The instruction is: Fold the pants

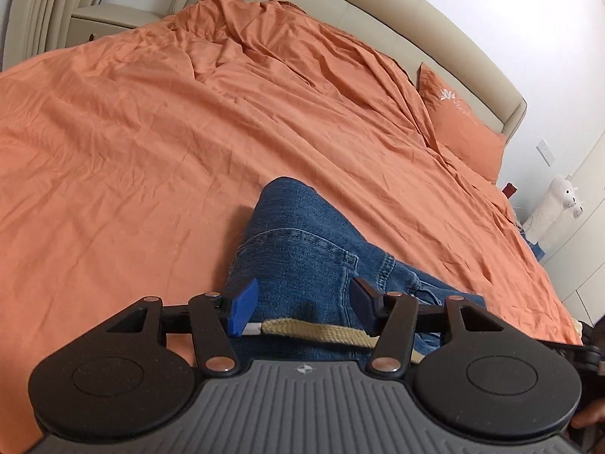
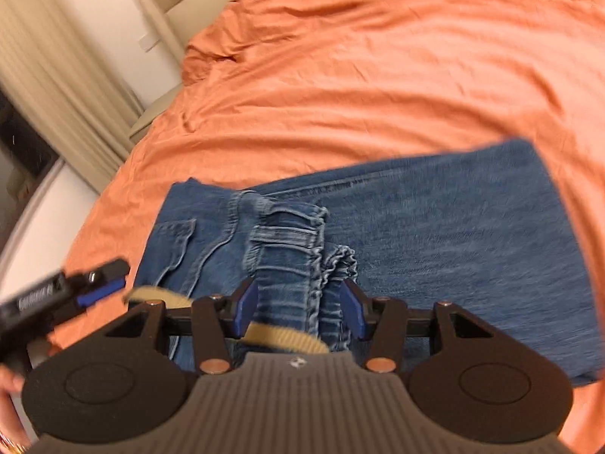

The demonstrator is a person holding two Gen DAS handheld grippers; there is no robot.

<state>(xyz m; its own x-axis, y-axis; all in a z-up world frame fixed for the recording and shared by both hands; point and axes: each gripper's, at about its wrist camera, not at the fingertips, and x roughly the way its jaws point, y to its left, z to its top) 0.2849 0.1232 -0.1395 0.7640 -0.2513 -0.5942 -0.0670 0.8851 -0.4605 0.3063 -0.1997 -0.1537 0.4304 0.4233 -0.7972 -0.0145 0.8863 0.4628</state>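
Note:
Blue denim pants (image 1: 298, 249) lie on the orange bed sheet (image 1: 132, 151), folded lengthwise; in the right wrist view the pants (image 2: 435, 234) stretch to the right, with the elastic waistband (image 2: 287, 234) and a beige drawstring (image 2: 287, 336) nearest. My left gripper (image 1: 302, 302) is open, its fingers either side of the waist area over the drawstring (image 1: 321, 331). My right gripper (image 2: 298, 302) is open, its fingers straddling the bunched waistband. The left gripper also shows at the left edge of the right wrist view (image 2: 75, 291).
An orange pillow (image 1: 461, 128) leans on the beige headboard (image 1: 435, 19). A white plush toy (image 1: 556, 204) stands past the bed's right side. Curtains (image 2: 56, 75) hang at the left. Bunched orange bedding (image 1: 272, 38) lies at the far end.

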